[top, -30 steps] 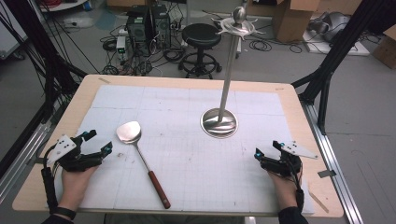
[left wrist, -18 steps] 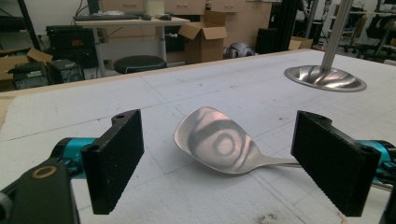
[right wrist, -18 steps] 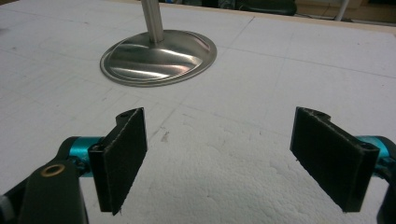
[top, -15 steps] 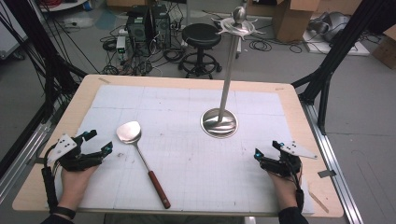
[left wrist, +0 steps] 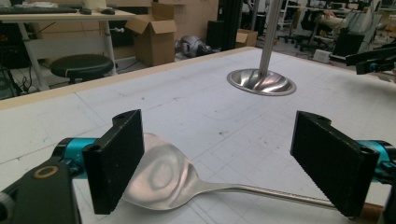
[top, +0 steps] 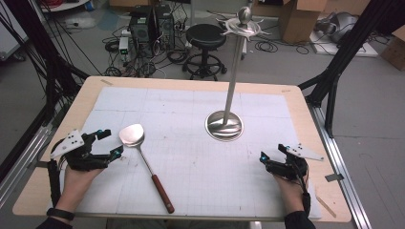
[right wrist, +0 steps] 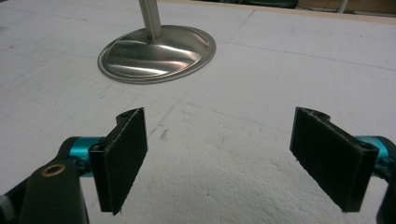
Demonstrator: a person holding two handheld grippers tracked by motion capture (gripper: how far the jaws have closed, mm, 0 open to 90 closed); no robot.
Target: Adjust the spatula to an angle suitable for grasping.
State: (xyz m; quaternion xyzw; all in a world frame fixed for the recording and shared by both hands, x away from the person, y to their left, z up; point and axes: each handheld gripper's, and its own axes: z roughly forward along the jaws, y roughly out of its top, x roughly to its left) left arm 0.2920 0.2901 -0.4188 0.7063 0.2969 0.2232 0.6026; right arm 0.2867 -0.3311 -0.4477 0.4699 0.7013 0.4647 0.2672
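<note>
White gridded matting covers the wooden table (top: 305,102) in front of me, with a black stool (top: 205,36), computer towers and cardboard boxes on the workshop floor beyond it.

I hold my left gripper (top: 107,143) low over the mat at the near left, jaws spread wide with nothing between them. Just beside its tips lies a metal spatula (top: 145,164), blade toward the far side, its dark red handle pointing toward the near edge. In the left gripper view, the spatula's (left wrist: 173,175) shiny blade sits just past the gap between my jaws, its shaft running off to the right.

My right gripper (top: 272,152) rests at the near right, jaws also wide and empty. A tall metal stand (top: 224,125) with a round base rises upright from the middle of the mat, well apart from both grippers.
</note>
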